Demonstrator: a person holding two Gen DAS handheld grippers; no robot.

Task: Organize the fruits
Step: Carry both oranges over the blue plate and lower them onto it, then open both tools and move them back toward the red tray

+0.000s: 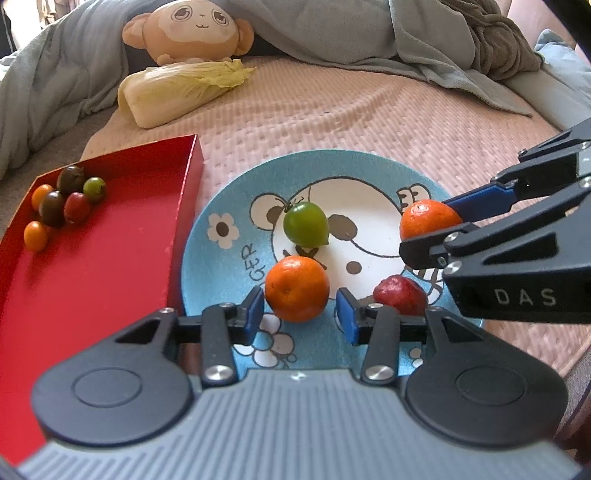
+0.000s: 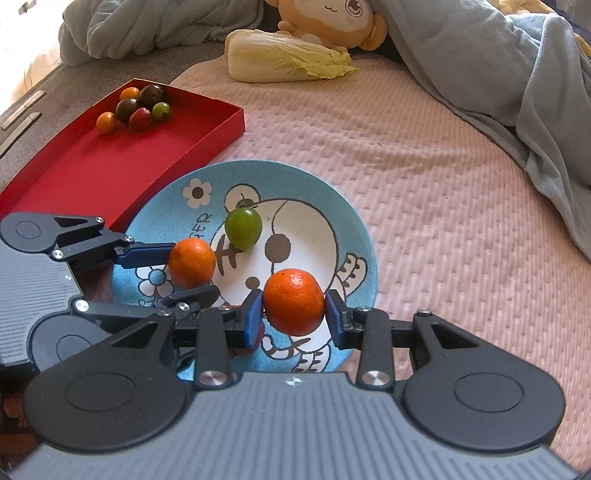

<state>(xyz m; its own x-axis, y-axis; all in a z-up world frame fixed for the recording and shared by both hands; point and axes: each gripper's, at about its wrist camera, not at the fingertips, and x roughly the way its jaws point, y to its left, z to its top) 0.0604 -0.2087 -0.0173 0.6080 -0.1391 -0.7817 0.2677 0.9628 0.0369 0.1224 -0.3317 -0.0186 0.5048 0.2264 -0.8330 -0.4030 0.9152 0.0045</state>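
A blue cartoon plate lies on the pink bedcover with two mandarins, a green tomato and a red fruit on it. My left gripper is open around the near-left mandarin, which rests on the plate; a small gap shows at the right pad. My right gripper is shut on the other mandarin, both blue pads pressing its sides at the plate's right. In the left wrist view that gripper reaches in from the right.
A red tray sits left of the plate, with several small tomatoes in its far corner. A napa cabbage and a plush toy lie at the back. Grey blankets ring the bedcover.
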